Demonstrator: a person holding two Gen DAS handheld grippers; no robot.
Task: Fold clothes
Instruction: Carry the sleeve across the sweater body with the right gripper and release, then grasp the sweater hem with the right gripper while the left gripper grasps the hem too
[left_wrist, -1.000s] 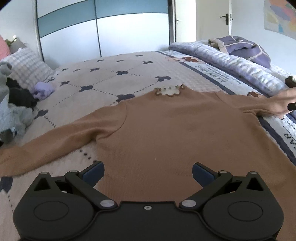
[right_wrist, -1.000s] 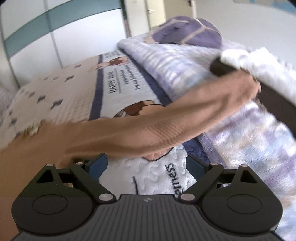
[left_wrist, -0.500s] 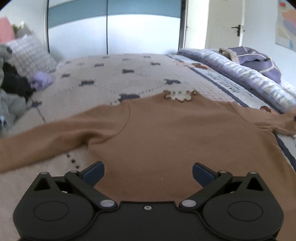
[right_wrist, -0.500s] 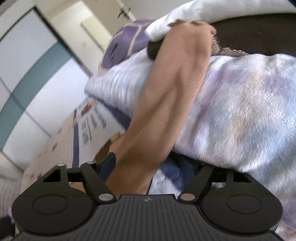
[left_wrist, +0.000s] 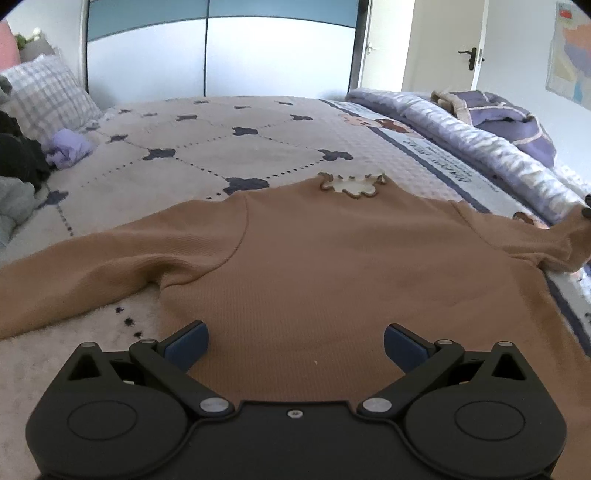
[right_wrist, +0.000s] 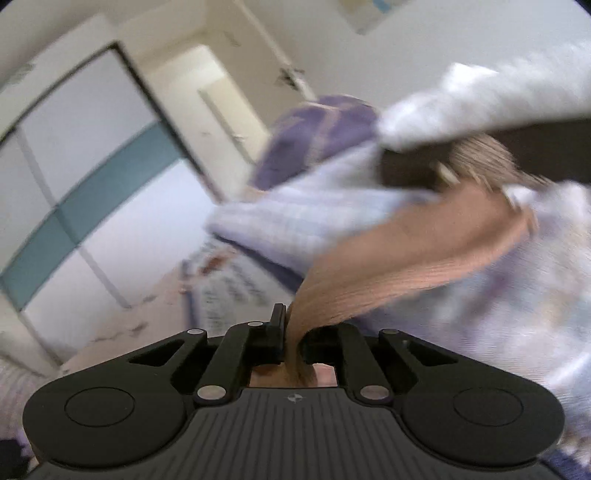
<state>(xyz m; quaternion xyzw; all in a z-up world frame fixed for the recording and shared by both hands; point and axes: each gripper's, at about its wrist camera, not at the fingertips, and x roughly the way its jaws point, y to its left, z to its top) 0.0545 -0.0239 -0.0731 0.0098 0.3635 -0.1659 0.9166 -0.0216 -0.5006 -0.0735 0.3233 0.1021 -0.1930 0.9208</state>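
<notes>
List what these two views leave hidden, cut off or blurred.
- Sweater hem: left wrist view, hidden behind the left gripper.
- Left sleeve cuff: left wrist view, cut off by the frame's edge.
- Right sleeve cuff: right wrist view, smeared by motion blur near a dark object.
- Pad contact of the right gripper: the sleeve covers it.
- Wall poster: too distorted at the edge to read.

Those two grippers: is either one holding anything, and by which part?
The right gripper has just closed on the brown sweater, pinching its sleeve. The left gripper is open, holding nothing.
</notes>
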